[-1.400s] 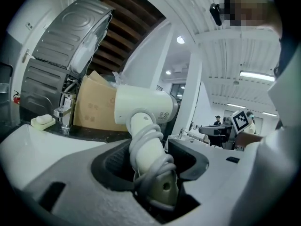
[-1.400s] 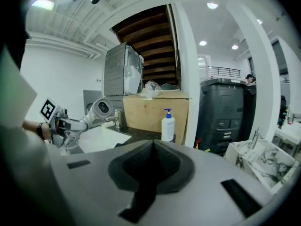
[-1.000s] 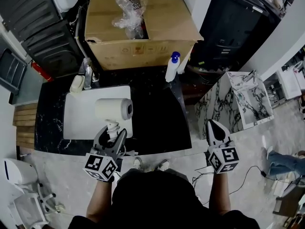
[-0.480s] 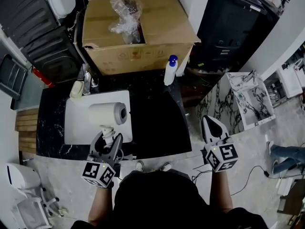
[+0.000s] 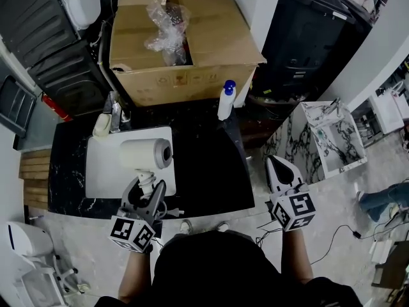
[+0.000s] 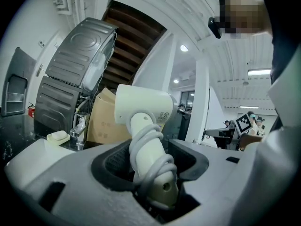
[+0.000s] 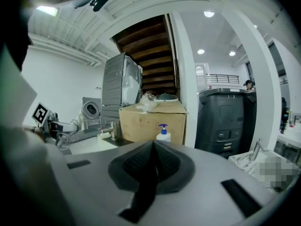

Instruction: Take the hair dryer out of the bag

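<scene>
Looks to me like the "take it out" part is basically done. The hair dryer point(image 5: 146, 153) is clear of any bag. It sits at about 9 o'clock in the head view, over the white board point(image 5: 102, 171) on the black counter point(image 5: 204, 165), barrel lying sideways with its open end toward 3 o'clock.

The left gripper point(image 5: 146, 188) comes in from 6 o'clock of the dryer, and its jaws pinch the handle. The cord is wound round the handle, so the pads grip cord and handle together. In the left gripper view the barrel stands above the jaws.

The right gripper point(image 5: 276, 165) hangs off the counter edge at roughly 4 o'clock, well apart from everything. Its jaws are pressed together with nothing between them.

Next move, my guess: either lower the dryer onto the white board and let the jaws spread, or just hold it there. If it goes down, the round barrel could roll, so a gentle, level set-down helps.

Count:
- hair dryer: one
- grippers: two
- cardboard box point(image 5: 211, 37): one, at 12 o'clock
- crumpled clear plastic bag point(image 5: 165, 24): one, on top of the box. I can't tell if it's the bag in question.
- pump bottle point(image 5: 224, 101): one, at 1 o'clock of the dryer
</scene>
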A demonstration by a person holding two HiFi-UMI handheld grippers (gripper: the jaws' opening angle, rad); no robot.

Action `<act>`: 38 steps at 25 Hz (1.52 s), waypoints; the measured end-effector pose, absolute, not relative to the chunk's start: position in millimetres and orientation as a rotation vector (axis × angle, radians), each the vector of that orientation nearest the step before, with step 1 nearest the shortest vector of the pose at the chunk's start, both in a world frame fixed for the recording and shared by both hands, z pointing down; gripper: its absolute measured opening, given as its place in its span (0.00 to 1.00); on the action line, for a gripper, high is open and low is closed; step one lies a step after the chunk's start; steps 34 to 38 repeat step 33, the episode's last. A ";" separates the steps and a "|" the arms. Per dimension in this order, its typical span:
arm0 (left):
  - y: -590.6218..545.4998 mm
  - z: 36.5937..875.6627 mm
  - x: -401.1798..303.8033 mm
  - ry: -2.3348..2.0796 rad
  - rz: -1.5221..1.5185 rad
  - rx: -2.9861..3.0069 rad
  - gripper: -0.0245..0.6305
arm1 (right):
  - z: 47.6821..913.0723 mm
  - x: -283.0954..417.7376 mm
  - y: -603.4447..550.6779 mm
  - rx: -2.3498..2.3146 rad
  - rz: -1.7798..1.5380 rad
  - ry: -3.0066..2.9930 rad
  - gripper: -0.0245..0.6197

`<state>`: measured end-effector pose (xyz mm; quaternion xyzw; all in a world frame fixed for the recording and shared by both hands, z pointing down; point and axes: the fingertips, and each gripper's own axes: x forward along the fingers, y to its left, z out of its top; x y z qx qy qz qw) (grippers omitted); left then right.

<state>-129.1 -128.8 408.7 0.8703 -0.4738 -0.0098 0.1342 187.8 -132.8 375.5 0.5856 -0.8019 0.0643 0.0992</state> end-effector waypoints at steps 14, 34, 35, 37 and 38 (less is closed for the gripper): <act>-131.2 403.5 -126.9 -1.364 -0.017 2.541 0.41 | 376.4 193.5 -138.9 1.754 0.213 -2.376 0.06; -137.8 398.6 -117.6 -1.292 -0.050 2.569 0.41 | 371.5 173.7 -130.7 1.730 0.174 -2.369 0.06; -137.8 398.6 -117.6 -1.292 -0.050 2.569 0.41 | 371.5 173.7 -130.7 1.730 0.174 -2.369 0.06; -137.8 398.6 -117.6 -1.292 -0.050 2.569 0.41 | 371.5 173.7 -130.7 1.730 0.174 -2.369 0.06; -137.8 398.6 -117.6 -1.292 -0.050 2.569 0.41 | 371.5 173.7 -130.7 1.730 0.174 -2.369 0.06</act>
